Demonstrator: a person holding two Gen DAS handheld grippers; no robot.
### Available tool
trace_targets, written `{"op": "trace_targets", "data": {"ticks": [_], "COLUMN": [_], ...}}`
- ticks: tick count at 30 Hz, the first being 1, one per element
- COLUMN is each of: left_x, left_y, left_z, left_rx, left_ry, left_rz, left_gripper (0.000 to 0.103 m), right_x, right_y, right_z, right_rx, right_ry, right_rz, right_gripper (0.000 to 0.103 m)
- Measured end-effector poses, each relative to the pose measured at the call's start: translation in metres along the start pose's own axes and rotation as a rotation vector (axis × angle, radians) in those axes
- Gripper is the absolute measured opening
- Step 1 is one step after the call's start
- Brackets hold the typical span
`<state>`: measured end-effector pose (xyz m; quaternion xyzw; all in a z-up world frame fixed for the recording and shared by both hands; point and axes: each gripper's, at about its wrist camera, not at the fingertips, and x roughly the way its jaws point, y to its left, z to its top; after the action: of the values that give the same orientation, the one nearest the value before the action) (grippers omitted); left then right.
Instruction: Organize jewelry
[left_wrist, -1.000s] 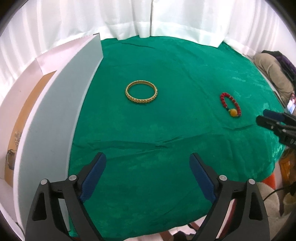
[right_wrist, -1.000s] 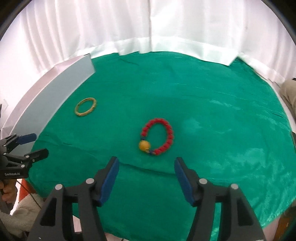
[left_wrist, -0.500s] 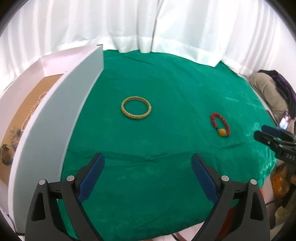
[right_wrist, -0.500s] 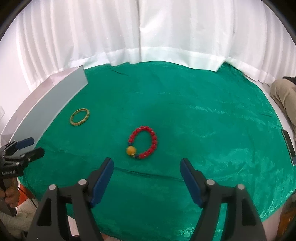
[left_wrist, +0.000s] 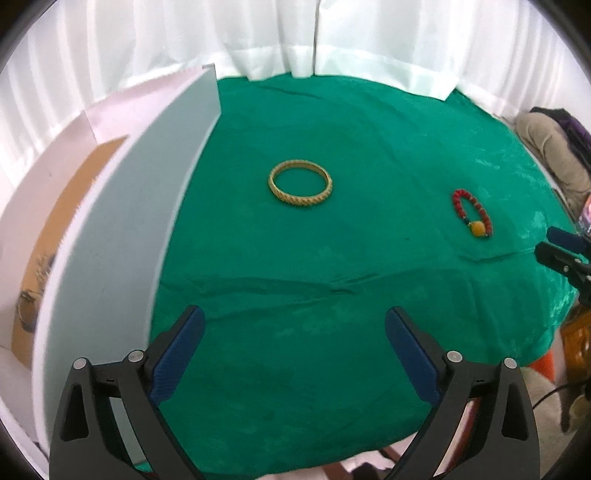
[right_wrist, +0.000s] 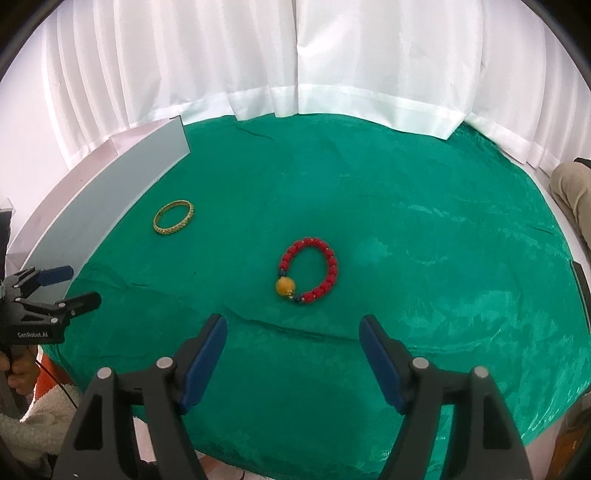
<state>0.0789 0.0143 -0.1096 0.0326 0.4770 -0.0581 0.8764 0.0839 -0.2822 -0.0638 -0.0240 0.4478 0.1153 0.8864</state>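
beads of the red bracelet looked light and floppy, best pinched across one strand, while both the right hand-held gripper and the left hand-held gripper hung open, empty.

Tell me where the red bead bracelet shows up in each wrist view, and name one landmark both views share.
Left wrist view: the red bead bracelet lies right of centre on the green cloth, near the right gripper.
Right wrist view: the bracelet lies near the centre, just ahead of the open jaws.
Shared landmark: the gold bangle, beside the white box.
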Motion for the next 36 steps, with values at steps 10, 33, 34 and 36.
{"op": "trace_targets", "data": {"ticks": [10, 33, 34, 36], "left_x": [-0.009, 0.076, 0.084, 0.101], "left_y": [-0.005, -0.044, -0.045, -0.048], "left_z": [0.012, 0.08, 0.083, 0.086], "left_rx": [0.09, 0.316, 0.325, 0.351], "left_ry": [-0.034, -0.043, -0.036, -0.014], "left_rz": [-0.001, -0.059, -0.055, -0.049], "left_gripper": [0.098, 0.072, 0.069, 0.065], "right_x": [0.003, 0.004, 0.005, 0.006], "right_y": [-0.006, -0.03, -0.031, -0.033], "right_z": [-0.003, -0.005, -0.005, -0.005], "right_rx": [0.034, 0.123, 0.126, 0.133], "right_ry": [0.018, 0.019, 0.021, 0.028], "right_rz": [0.012, 0.026, 0.024, 0.019], "right_gripper": [0.076, 0.076, 0.076, 0.076]}}
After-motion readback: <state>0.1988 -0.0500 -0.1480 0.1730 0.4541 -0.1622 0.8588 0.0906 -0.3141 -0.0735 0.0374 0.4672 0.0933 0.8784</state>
